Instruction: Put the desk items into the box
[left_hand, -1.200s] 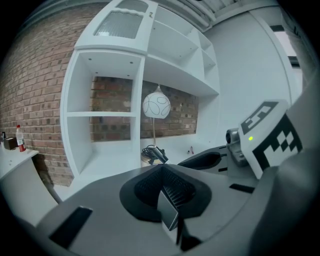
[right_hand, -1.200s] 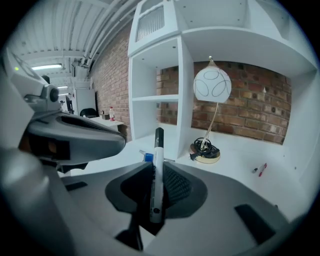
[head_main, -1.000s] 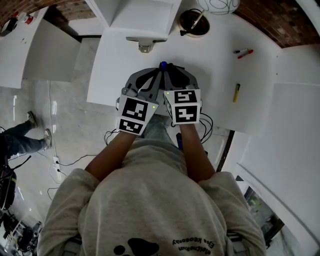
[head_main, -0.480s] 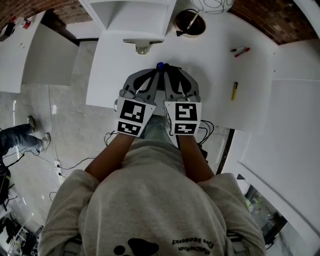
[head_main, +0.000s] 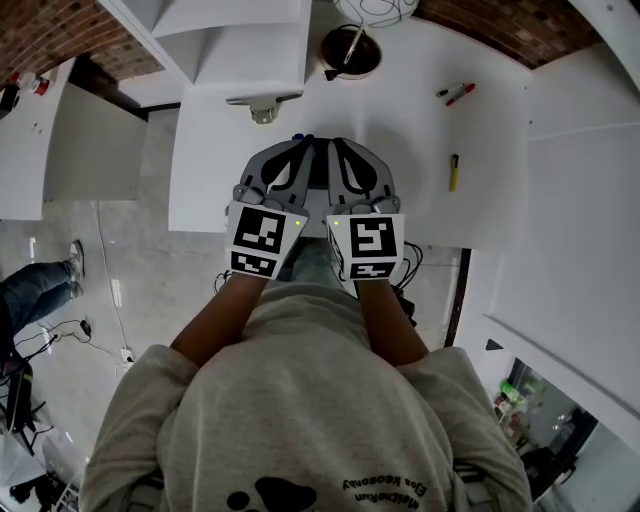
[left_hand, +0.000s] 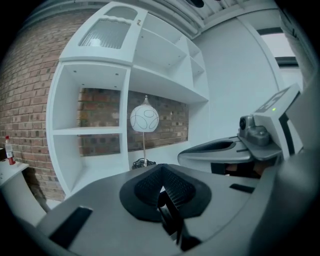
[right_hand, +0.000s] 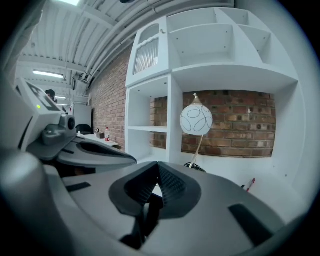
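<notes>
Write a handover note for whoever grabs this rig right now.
Left gripper: shut, empty.
Right gripper: jaws have just closed, nothing between them.
Both are held side by side over the near edge of the desk.
Items: yellow marker, red marker and black marker lie on the desk to the right, untouched.
Done: nothing packed that I can see; no box clearly in view.
Left: find the box, then pick up all three markers.

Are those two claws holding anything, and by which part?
Nothing is held. Left gripper and right gripper are both shut on nothing; the right's jaws have just been closing.
</notes>
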